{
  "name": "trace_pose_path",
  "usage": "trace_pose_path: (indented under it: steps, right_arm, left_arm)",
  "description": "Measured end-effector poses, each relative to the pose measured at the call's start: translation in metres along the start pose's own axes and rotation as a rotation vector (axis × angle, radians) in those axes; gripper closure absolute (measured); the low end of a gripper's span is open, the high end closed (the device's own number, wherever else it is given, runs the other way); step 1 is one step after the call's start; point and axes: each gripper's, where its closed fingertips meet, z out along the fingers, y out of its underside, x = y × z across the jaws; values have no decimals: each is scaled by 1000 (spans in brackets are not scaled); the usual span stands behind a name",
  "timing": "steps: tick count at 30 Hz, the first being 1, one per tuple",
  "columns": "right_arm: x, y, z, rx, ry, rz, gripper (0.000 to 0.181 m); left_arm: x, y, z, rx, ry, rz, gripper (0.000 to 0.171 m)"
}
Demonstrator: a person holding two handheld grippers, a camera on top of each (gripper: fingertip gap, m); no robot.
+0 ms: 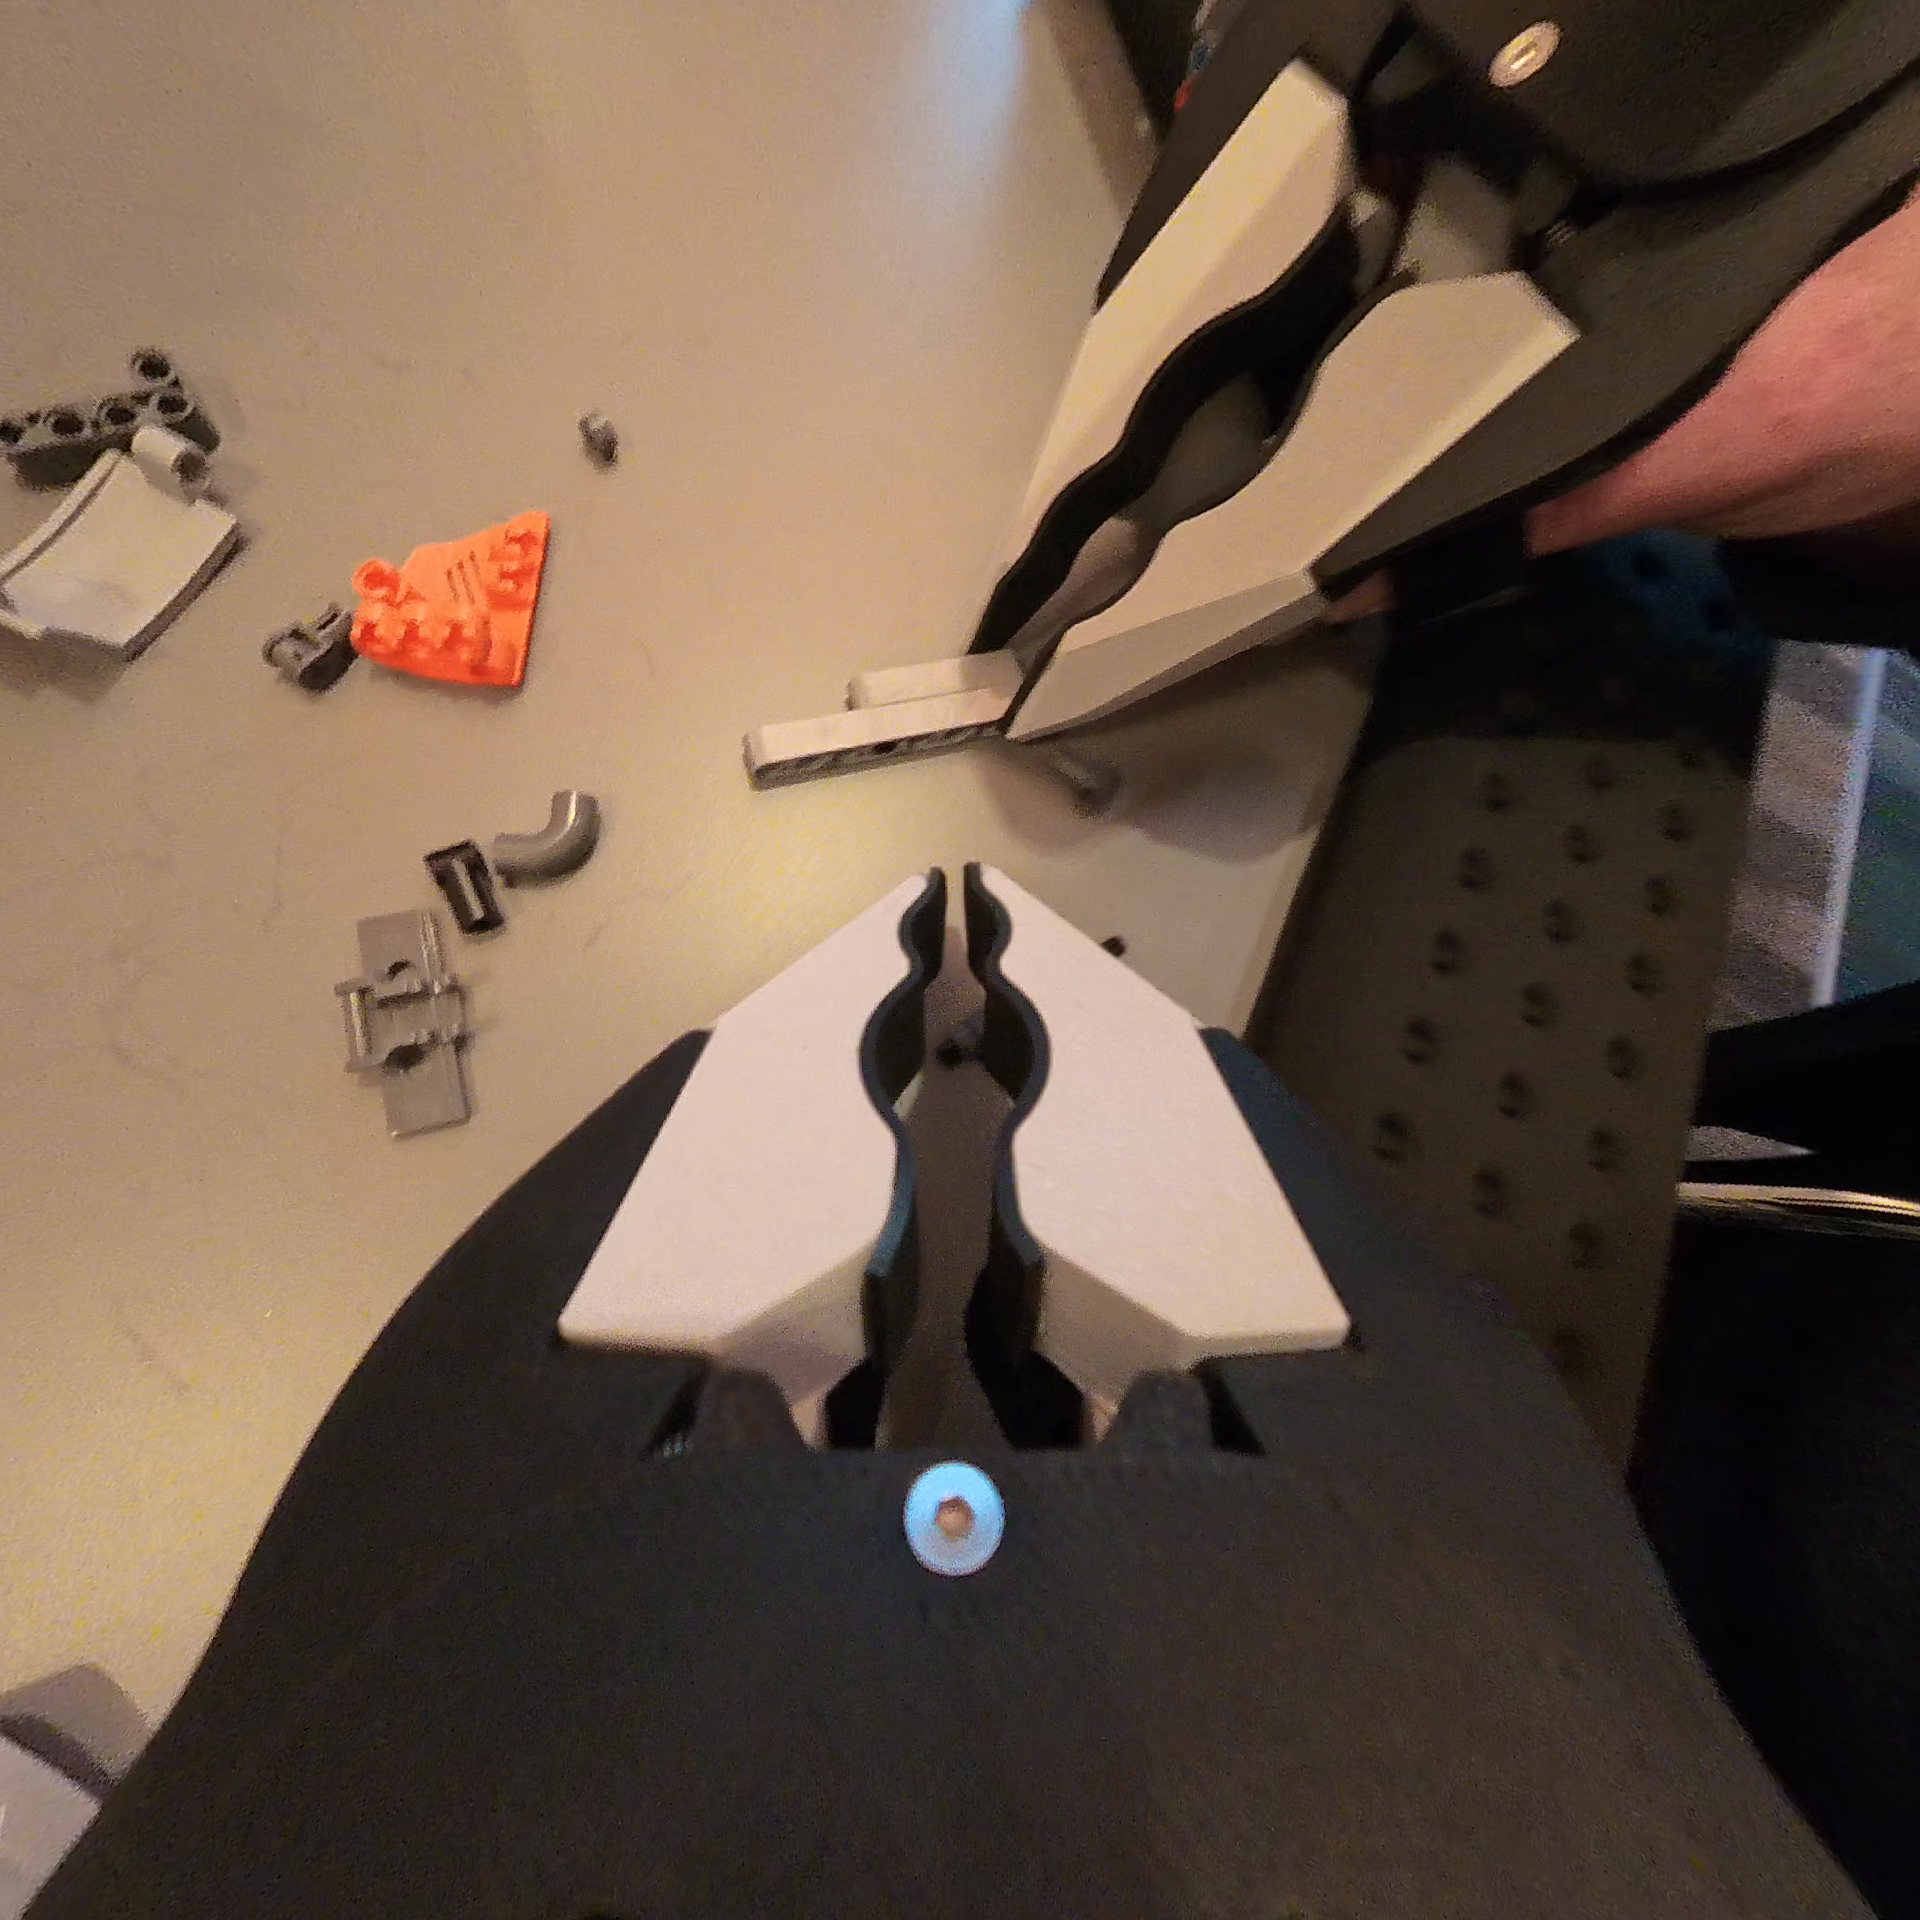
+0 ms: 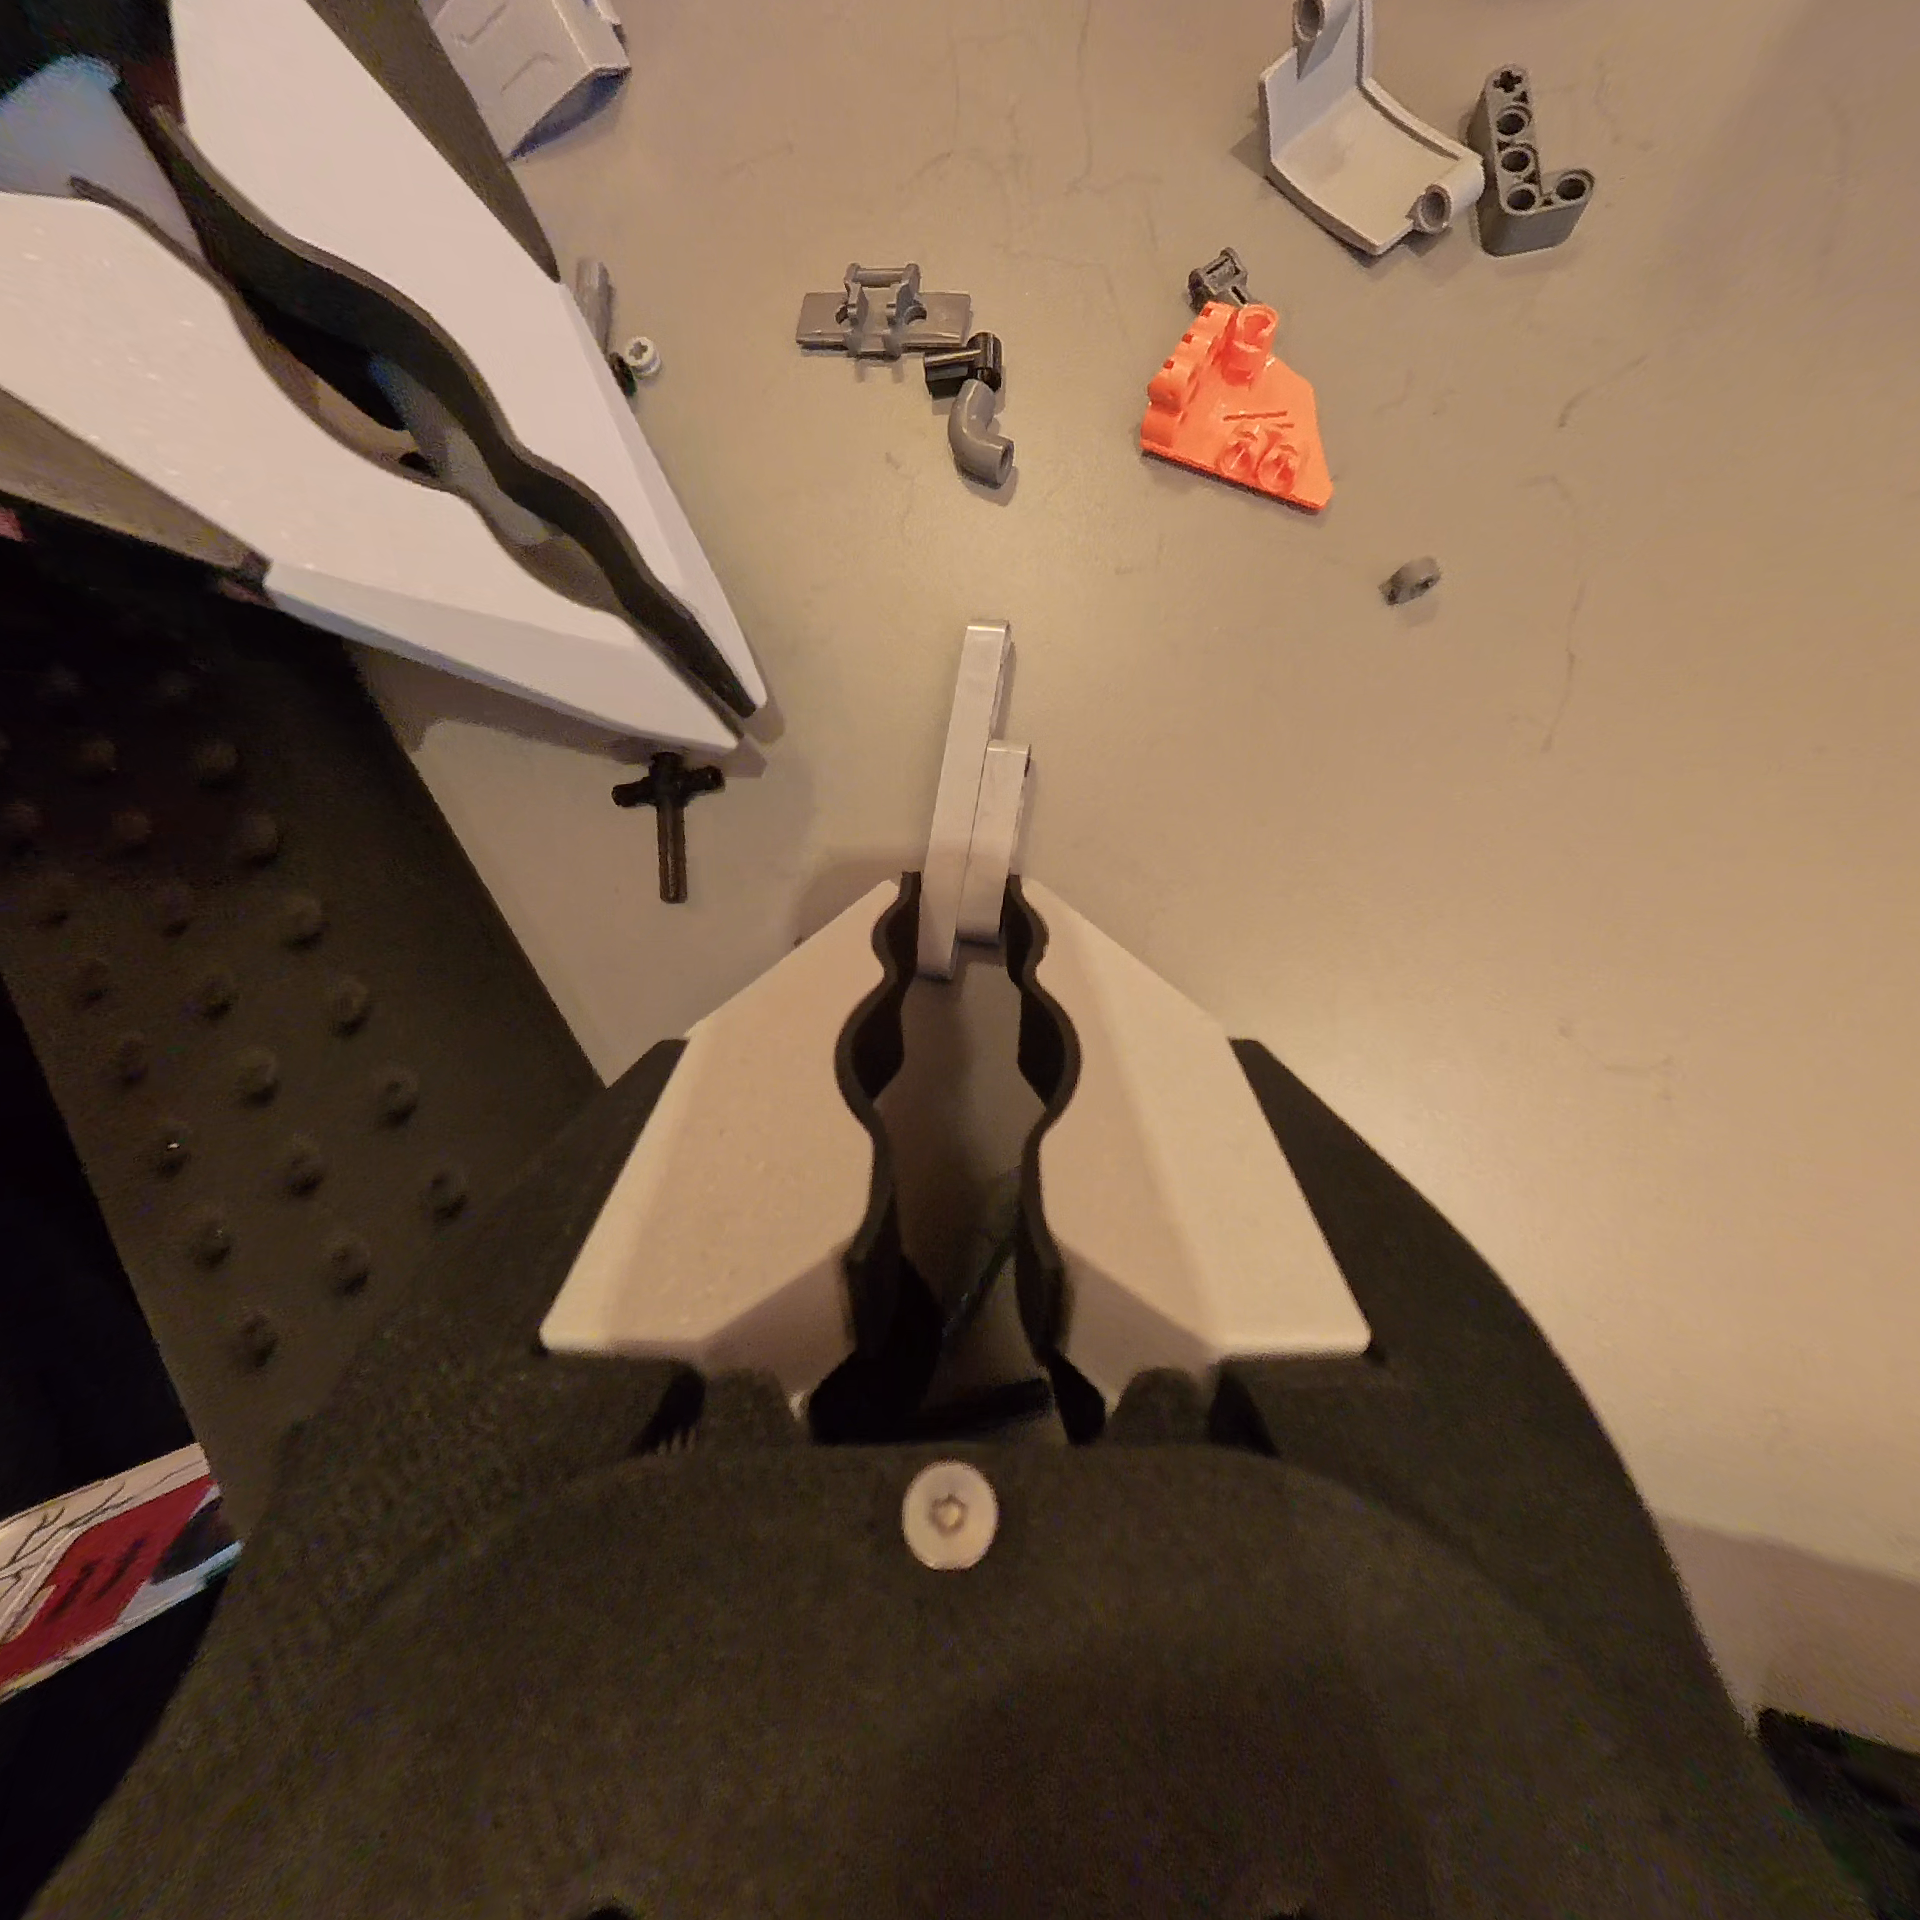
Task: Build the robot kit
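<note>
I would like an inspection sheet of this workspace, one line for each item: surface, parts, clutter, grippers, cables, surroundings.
Surface: beige tabletop, faintly scuffed.
Parts: two stacked light grey plastic beams, orange studded wedge plate, grey curved panel beside a dark grey L-shaped beam, grey elbow tube, black cross axle.
Clutter: small grey bush.
Grippers: right gripper shut on the beams; left gripper nearly shut, empty.
Cables: nothing seen.
Surroundings: dark studded mat along the table edge.
</note>
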Motion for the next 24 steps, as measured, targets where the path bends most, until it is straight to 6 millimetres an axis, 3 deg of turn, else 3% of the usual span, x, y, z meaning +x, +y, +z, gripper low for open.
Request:
trace_pose_path:
  steps: [5,13,17,19,24]
  right_arm:
    - [8,6,-7,-10,11,12,167]
    - [8,13,-13,-40,-23,-10,167]
    - [8,13,-13,-40,-31,-13,167]
    - [8,13,-12,-38,-35,-14,167]
    - [6,13,-13,-38,-51,-19,167]
  left_arm:
    - [22,-10,7,-19,37,37,161]
    - [34,-1,26,-85,-9,10,146]
    - [33,-1,33,-120,-57,27,151]
    - [31,-2,34,-123,-83,31,162]
    - [24,-4,35,-120,-89,58,164]
